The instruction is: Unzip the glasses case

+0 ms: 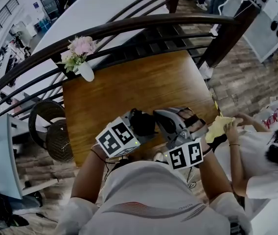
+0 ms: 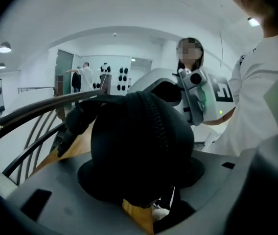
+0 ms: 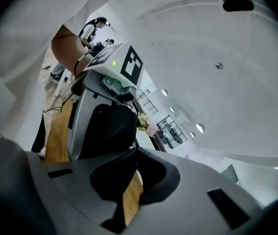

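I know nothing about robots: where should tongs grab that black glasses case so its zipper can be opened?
Clamp the glasses case across its rounded shell halves from one end, as the left tongs do. That leaves the zipper seam exposed, where the right tongs seem to pinch the zipper pull.

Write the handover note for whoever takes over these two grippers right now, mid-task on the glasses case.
Left gripper: shut on the black glasses case, holding it above the wooden table.
Right gripper: jaws together at the case's edge, apparently pinching the zipper pull.
Done: case lifted and steadied; pull seemingly gripped.
Left: the zipper looks closed along the stretch the left gripper view shows. Draw the pull around the case while the left gripper holds firm.
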A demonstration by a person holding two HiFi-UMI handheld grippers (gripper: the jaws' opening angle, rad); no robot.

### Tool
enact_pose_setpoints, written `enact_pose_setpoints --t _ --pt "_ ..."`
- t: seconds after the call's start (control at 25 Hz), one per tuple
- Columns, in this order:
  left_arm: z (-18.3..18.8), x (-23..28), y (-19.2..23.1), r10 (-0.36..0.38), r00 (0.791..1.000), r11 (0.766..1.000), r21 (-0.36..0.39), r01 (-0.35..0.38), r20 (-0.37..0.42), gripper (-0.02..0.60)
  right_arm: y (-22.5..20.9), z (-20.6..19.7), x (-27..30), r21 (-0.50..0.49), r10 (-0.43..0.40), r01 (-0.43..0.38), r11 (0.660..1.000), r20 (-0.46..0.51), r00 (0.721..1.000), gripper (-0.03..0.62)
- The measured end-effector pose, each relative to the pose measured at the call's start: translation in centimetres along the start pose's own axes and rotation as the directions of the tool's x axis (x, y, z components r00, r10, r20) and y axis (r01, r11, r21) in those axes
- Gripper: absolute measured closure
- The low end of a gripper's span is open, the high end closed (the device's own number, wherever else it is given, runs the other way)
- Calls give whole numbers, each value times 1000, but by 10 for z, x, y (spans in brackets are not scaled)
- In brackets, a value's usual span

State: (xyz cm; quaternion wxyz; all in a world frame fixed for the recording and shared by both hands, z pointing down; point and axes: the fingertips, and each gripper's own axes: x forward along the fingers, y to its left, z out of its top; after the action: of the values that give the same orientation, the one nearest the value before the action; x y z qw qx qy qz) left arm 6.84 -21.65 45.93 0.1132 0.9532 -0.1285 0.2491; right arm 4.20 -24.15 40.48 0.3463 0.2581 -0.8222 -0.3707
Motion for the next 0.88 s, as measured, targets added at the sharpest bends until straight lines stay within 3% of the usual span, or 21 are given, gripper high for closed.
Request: enact_pose_setpoints --t 0.36,0.72,0.88 --pt "-31 16 -3 -29 985 1000 -11 27 -172 321 12 5 4 -269 53 -73 960 -79 995 542" --pt "-70 29 -14 -114 933 993 -28 111 -342 318 43 1 6 -354 119 -151 923 -109 987 542" --pt "-84 24 -14 -135 898 990 -18 141 -419 318 53 5 9 -396 142 -177 901 -117 983 542"
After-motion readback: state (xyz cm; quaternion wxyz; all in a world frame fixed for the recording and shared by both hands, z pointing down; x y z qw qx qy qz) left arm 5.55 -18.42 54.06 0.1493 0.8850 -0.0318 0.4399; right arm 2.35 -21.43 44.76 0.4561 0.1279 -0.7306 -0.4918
